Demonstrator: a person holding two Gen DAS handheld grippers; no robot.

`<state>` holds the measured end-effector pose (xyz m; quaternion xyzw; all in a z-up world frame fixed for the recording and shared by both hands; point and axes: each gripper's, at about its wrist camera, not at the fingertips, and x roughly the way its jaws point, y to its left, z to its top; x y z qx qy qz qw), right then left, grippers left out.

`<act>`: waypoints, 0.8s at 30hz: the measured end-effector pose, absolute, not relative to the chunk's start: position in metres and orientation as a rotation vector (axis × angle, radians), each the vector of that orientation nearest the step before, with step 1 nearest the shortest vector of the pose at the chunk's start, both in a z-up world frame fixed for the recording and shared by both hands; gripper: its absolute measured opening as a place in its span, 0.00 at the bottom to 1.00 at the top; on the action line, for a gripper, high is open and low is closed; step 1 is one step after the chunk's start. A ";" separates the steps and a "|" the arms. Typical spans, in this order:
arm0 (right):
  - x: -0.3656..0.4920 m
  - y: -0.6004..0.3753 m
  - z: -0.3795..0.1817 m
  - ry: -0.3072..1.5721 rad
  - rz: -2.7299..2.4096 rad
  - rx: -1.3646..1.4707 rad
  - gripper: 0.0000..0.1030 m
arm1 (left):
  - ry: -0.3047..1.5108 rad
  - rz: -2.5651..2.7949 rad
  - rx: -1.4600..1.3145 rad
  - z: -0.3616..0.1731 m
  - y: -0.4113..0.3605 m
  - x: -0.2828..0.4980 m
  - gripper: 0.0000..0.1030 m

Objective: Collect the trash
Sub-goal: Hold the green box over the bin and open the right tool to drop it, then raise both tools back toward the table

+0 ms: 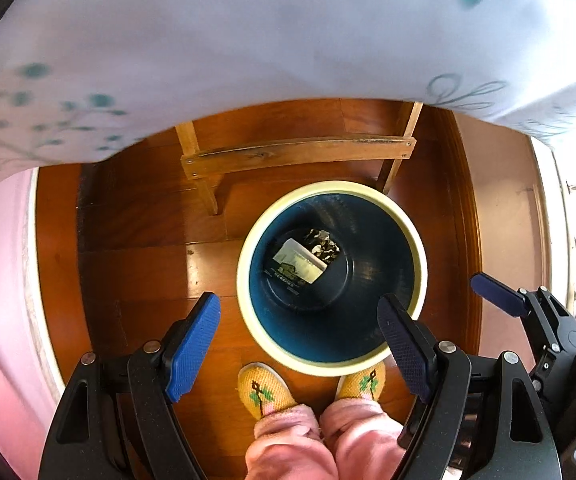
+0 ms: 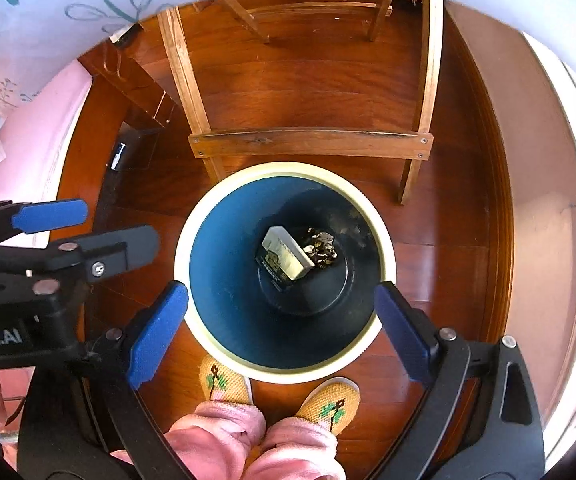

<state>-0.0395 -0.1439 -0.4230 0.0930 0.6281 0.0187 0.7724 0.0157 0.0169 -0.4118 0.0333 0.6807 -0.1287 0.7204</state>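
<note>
A wood floor (image 2: 308, 92) was seen under a cloth-draped table (image 1: 248, 40). A bin (image 2: 284, 370) stood at the feet, with a carton (image 2: 286, 258) and crumpled scrap (image 2: 322, 254) already inside. The left gripper (image 1: 300, 344) and right gripper (image 2: 282, 336) were spread wide, holding nothing. No further trash was visible.

Wooden chair frame (image 2: 312, 142) on wood floor (image 2: 448, 264); floral cloth (image 1: 248, 40), perhaps a tablecloth.

Carton (image 2: 284, 254) in bin (image 2: 208, 240); chair (image 2: 312, 142) behind.
</note>
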 end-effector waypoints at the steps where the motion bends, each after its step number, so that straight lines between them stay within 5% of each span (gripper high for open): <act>1: -0.040 -0.144 -0.418 1.360 0.037 0.201 0.91 | 1.505 -0.282 0.073 -0.406 0.019 0.014 0.80; 11: -0.052 -0.148 -0.327 1.347 0.027 0.196 0.90 | 1.491 -0.294 0.047 -0.294 0.039 -0.009 0.80; 24: -0.072 -0.147 -0.111 1.205 -0.001 0.223 0.90 | 1.299 -0.389 0.092 -0.070 0.067 -0.031 0.80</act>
